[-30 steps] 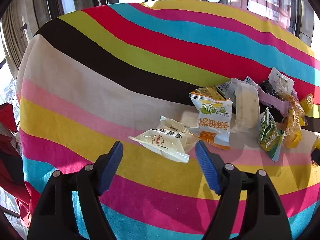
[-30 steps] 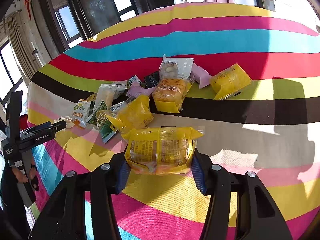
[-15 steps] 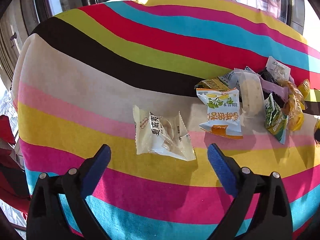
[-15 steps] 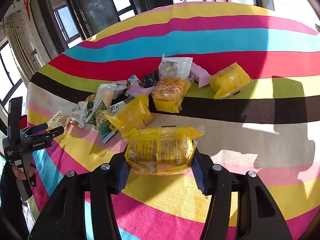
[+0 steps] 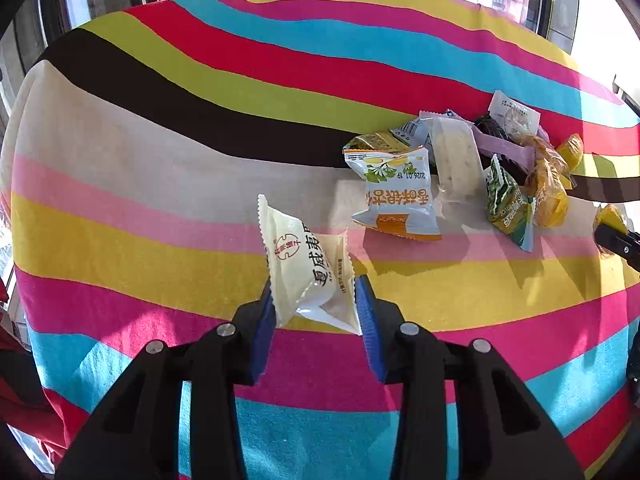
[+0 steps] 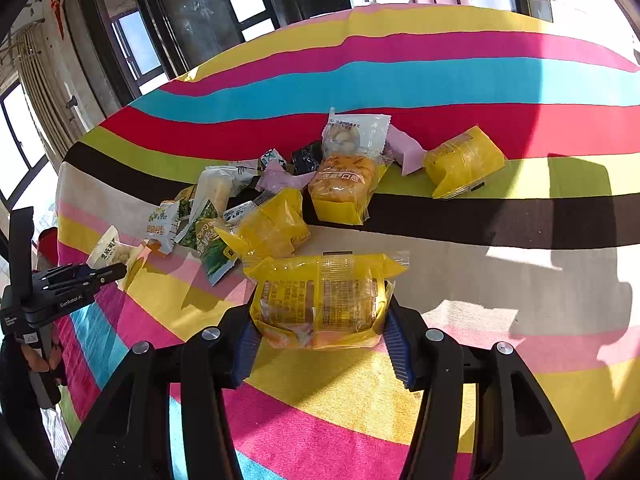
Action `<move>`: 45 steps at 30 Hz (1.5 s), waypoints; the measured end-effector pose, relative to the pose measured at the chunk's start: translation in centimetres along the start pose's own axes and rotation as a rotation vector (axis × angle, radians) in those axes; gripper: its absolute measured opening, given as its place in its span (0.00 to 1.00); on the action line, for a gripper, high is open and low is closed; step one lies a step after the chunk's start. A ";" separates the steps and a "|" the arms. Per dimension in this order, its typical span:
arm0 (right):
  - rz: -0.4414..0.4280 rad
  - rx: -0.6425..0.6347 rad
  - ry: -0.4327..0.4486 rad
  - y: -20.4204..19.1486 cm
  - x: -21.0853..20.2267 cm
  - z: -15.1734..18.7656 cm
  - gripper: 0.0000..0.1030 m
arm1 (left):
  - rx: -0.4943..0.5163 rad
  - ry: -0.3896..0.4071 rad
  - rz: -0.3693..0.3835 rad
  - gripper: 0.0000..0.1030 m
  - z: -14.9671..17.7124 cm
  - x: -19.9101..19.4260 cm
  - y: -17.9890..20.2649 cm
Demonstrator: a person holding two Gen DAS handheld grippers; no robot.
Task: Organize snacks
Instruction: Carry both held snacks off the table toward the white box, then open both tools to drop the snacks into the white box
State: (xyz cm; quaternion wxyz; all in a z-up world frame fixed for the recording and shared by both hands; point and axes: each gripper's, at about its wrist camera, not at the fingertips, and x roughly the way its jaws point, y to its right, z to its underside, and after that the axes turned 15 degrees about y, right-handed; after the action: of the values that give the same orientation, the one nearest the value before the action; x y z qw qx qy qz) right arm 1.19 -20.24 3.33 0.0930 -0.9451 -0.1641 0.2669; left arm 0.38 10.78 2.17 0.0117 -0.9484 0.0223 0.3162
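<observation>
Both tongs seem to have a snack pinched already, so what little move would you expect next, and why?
Probably the left tongs lift the cream packet and carry it to a bare part of the striped cloth, away from the pile. The packet is already pinched between the blue pads, one end tilted up. The right tongs are busy holding a yellow cake pack.

Both wrist cams sit low, close over the rainbow-striped tablecloth (image 5: 168, 208), facing its far edge; shared: heap of plastic-wrapped snack packets (image 5: 472, 168) (image 6: 280, 200) mid-table.
</observation>
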 end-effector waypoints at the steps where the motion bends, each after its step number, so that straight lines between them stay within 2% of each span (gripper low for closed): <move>1: -0.001 -0.001 -0.001 0.0 0.0 0.0 0.53 | -0.035 0.027 0.021 0.34 0.7 -1.4 0.0; 3: -0.002 -0.004 -0.002 -0.1 0.1 0.0 0.52 | -0.066 0.075 0.033 0.34 2.3 -3.8 0.2; 10: -0.014 0.007 0.016 0.1 -0.3 -0.1 0.51 | -0.087 0.116 0.061 0.34 7.0 -8.5 1.5; 23: -0.022 -0.030 0.001 -1.1 -0.4 0.0 0.51 | -0.130 0.192 0.073 0.34 9.1 -13.1 -0.2; 26: -0.047 0.019 -0.027 -2.1 -1.1 0.9 0.51 | -0.155 0.201 0.063 0.34 9.8 -14.1 -1.3; 29: -0.093 -0.011 -0.037 -5.3 -2.3 2.3 0.51 | -0.177 0.212 0.039 0.34 10.3 -15.1 -2.9; 33: -0.206 -0.061 -0.060 -10.7 -3.4 4.1 0.51 | -0.212 0.236 0.001 0.34 11.3 -17.0 -5.3; 41: -0.414 -0.282 -0.115 -23.2 -6.1 8.0 0.51 | -0.276 0.269 -0.101 0.35 14.6 -21.9 -10.1; 45: -0.536 -0.400 -0.152 -28.9 -7.9 10.8 0.51 | -0.306 0.249 -0.175 0.36 17.2 -24.0 -12.5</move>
State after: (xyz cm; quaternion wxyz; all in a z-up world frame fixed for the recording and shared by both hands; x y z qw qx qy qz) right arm -18.49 4.70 5.61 -0.0399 -0.8454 -0.4620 0.2650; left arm -28.45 24.72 2.93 -0.1080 -0.9691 -0.1073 0.1939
